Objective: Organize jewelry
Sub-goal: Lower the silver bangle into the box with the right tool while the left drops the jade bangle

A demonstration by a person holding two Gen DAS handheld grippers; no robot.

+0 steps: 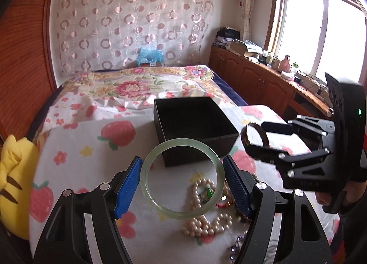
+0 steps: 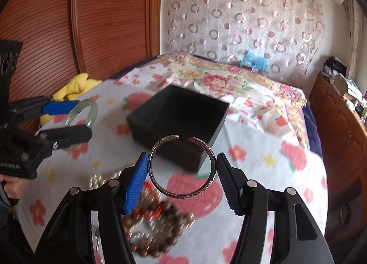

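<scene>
My left gripper (image 1: 182,160) is shut on a pale green jade bangle (image 1: 146,172), held upright between the blue pads above the bed. A pearl necklace (image 1: 206,225) and other small jewelry lie on the sheet below it. My right gripper (image 2: 182,154) is shut on a silver open cuff bracelet (image 2: 183,195), its gap facing away from me. Blurred wooden beads (image 2: 156,229) lie under it. An open black box (image 1: 201,149) (image 2: 174,149) sits on the bed just beyond both grippers. Each gripper also shows in the other's view: the right gripper (image 1: 255,136), the left gripper (image 2: 84,119).
The bed carries a white strawberry-and-flower sheet (image 1: 91,144). A yellow plush toy (image 1: 16,181) lies at its left edge by the wooden panel. A wooden cabinet (image 1: 259,80) with clutter runs under the window on the right. A blue plush toy (image 1: 149,56) sits at the far end.
</scene>
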